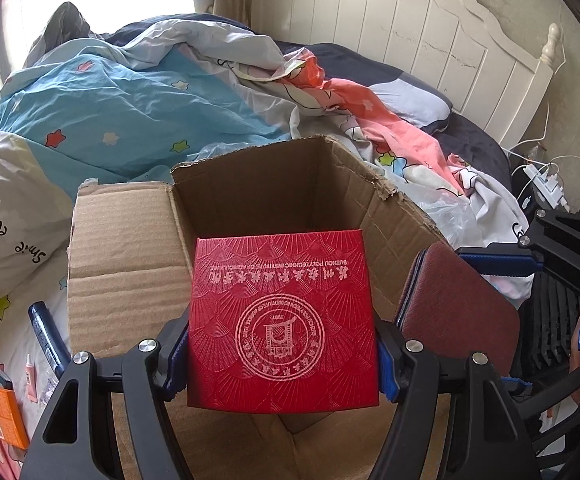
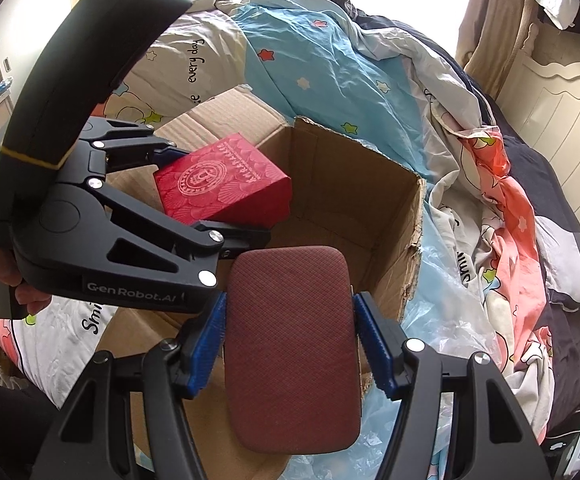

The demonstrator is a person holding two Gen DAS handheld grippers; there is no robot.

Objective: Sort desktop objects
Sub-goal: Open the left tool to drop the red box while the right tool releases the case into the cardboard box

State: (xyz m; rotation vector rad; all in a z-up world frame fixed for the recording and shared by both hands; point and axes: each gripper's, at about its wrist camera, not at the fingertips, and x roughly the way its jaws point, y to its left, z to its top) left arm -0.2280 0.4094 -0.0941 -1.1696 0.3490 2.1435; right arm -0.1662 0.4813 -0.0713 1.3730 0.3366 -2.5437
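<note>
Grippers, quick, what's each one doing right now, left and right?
Left gripper: closed on the red box, over the cardboard box.
Right gripper: closed on the maroon case.

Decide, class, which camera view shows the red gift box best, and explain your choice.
The left wrist view: the red gift box fills the centre, its seal and lettering face-on, clamped in the left gripper. The right wrist view shows it smaller, tilted, above the cardboard box.
</note>
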